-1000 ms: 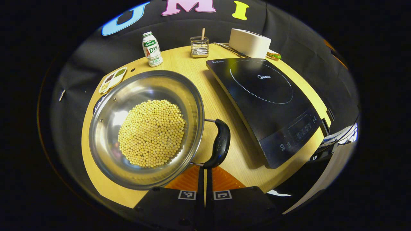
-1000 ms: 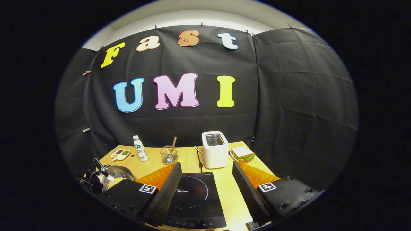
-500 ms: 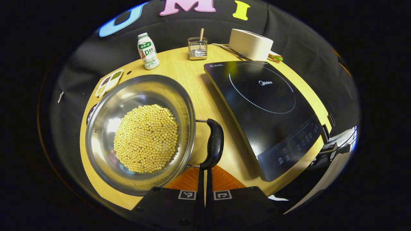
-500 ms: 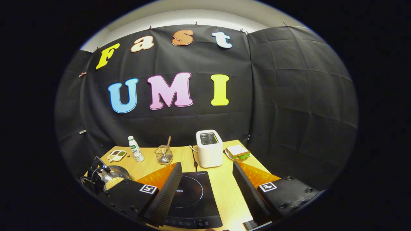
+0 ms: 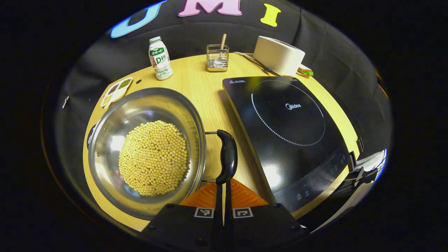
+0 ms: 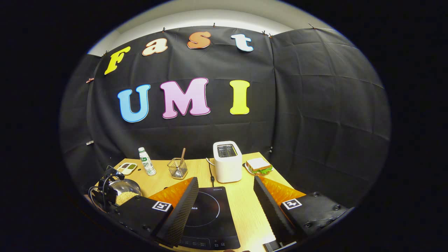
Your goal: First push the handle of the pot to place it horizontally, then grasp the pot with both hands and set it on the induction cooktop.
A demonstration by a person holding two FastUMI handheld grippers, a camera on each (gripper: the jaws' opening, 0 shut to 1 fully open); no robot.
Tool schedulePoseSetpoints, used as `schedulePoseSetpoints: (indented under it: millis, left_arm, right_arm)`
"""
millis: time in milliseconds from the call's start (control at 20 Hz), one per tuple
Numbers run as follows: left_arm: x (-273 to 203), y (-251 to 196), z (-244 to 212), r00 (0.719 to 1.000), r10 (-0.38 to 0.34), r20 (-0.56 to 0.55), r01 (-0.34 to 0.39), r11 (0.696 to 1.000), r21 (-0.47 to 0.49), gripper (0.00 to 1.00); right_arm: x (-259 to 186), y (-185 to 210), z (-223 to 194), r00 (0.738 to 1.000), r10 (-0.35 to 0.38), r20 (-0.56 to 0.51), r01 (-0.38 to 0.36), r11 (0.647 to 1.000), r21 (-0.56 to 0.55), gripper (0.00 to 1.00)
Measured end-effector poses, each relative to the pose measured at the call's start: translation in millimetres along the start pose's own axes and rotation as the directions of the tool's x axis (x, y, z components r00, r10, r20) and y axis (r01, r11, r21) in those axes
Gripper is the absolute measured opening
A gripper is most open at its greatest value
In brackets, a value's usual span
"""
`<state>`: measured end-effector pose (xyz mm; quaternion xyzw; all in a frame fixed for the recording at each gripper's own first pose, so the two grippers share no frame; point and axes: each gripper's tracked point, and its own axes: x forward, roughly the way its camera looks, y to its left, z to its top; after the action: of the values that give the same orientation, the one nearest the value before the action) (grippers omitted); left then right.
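In the left gripper view, the left gripper (image 5: 223, 196) sits at the bottom centre with its fingers pressed together, their tips touching the near end of the pot's black handle (image 5: 226, 156). The pot (image 5: 145, 150), full of yellow beans (image 5: 153, 157), rests on the wooden table (image 5: 203, 84) at centre left, just beside the induction cooktop (image 5: 288, 133) on the right. Farther up stand a bottle (image 5: 160, 58), a wire holder (image 5: 217, 58) and a white toaster (image 5: 279, 56). In the right gripper view, the right gripper (image 6: 224, 206) hangs with fingers spread wide above the cooktop's near edge, holding nothing; a sandwich (image 6: 259, 165) lies beyond.
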<state>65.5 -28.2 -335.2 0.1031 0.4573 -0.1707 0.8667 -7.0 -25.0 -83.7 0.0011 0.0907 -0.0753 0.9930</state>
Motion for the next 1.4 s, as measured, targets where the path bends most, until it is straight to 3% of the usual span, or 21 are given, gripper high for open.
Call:
schedulePoseSetpoints:
  millis: [250, 750, 1400]
  left_arm:
    - [9.1, -1.5, 19.1, 1.000, -0.003, 0.014, 0.004, 0.999, -0.035, 0.05]
    - [27.2, -0.5, 57.5, 0.999, 0.006, 0.039, -0.005, 1.000, -0.017, 0.06]
    - [16.2, -6.7, 63.2, 0.996, -0.036, 0.086, 0.044, 0.995, -0.091, 0.05]
  right_arm:
    - [2.2, -7.9, -2.6, 1.000, -0.008, -0.011, 0.008, 1.000, 0.001, 0.99]
    - [0.9, -19.1, -5.5, 0.999, -0.031, -0.017, 0.031, 1.000, -0.002, 0.99]
    - [-4.7, -14.5, -8.6, 0.999, -0.041, -0.028, 0.041, 0.999, -0.010, 0.99]
